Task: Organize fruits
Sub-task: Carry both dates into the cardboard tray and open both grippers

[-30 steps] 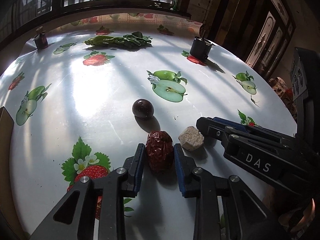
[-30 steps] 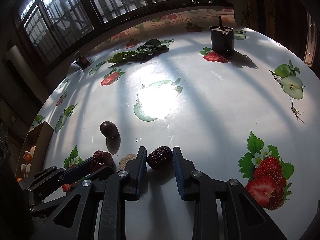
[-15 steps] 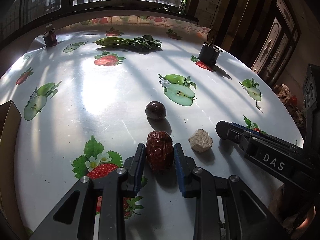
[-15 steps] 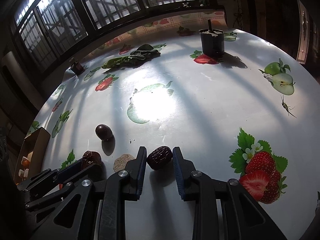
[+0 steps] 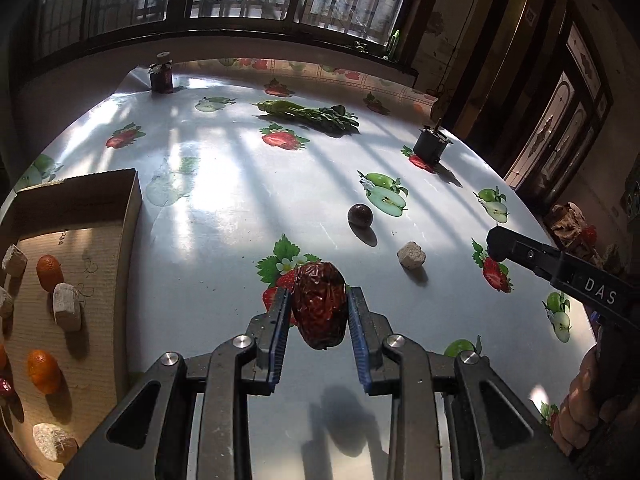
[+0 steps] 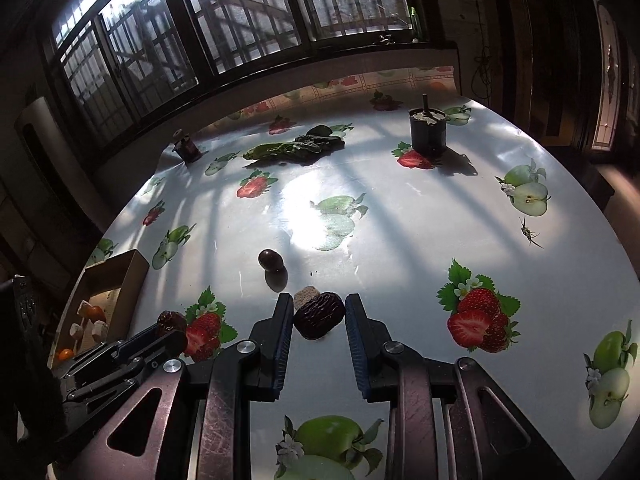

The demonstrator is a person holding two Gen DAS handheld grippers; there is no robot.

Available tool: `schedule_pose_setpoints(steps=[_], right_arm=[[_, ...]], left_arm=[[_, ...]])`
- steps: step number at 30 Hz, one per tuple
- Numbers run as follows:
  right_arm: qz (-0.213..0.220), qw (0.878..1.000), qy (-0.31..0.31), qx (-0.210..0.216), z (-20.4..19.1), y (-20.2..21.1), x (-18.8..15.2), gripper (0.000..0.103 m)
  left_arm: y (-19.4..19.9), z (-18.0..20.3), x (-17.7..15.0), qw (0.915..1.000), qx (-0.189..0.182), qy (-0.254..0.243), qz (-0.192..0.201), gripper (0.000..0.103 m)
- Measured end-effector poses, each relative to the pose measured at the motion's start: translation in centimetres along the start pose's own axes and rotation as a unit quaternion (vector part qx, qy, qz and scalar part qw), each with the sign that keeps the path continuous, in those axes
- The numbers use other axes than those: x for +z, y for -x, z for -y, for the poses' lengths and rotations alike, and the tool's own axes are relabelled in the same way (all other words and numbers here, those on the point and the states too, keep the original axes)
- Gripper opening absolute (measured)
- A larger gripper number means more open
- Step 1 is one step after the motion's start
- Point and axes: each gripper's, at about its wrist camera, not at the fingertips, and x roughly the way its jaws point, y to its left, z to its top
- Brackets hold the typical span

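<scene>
My left gripper (image 5: 318, 308) is shut on a wrinkled red date (image 5: 319, 309) and holds it above the table; its shadow falls below. My right gripper (image 6: 316, 318) is shut on a darker date (image 6: 319, 315), also lifted. A round dark plum (image 5: 359, 215) and a pale beige cube (image 5: 411, 255) lie on the fruit-print tablecloth (image 5: 224, 200). A cardboard box (image 5: 72, 264) at the left holds orange kumquats (image 5: 49, 272), beige cubes and a red date. The left gripper with its date also shows in the right wrist view (image 6: 170, 326).
A bunch of green leaves (image 5: 308, 114) lies at the back of the table. A dark cup (image 5: 430, 148) stands at the back right, a small dark jar (image 5: 161, 77) at the back left. Windows and a wall lie behind the table.
Both grippers have risen off the table with their dates. The left one has swung left, which brings the cardboard box into its view.
</scene>
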Motion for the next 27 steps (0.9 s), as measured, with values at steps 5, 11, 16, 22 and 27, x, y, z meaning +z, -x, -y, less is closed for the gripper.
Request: schedule_pose_setpoints(steps=[5, 11, 16, 22, 27], right_arm=[[0.0, 0.998, 0.048, 0.048, -6.3, 0.7, -0.5, 0.029], [-0.021, 0.987, 0.117, 0.108, -15.2, -0.8, -2.2, 0.029], [-0.049, 0.976, 0.161, 0.139, -21.7, -3.7, -4.2, 0.029], [-0.091, 0.962, 0.214, 0.144, -27.0, -7.5, -6.9, 0.029], [-0.118, 0.954, 0.242, 0.131, -28.3, -9.7, -8.7, 0.029]], left_arm=[[5.5, -5.9, 0.3, 0.9977, 0.052, 0.03, 0.033, 0.028], [8.2, -14.8, 0.1, 0.9839, 0.161, 0.072, 0.026, 0.028], [7.4, -20.3, -0.8, 0.9747, 0.197, 0.105, -0.004, 0.028], [5.3, -22.4, -1.5, 0.974, 0.188, 0.121, -0.036, 0.028], [4.8, -22.9, -1.6, 0.9743, 0.178, 0.131, -0.044, 0.028]])
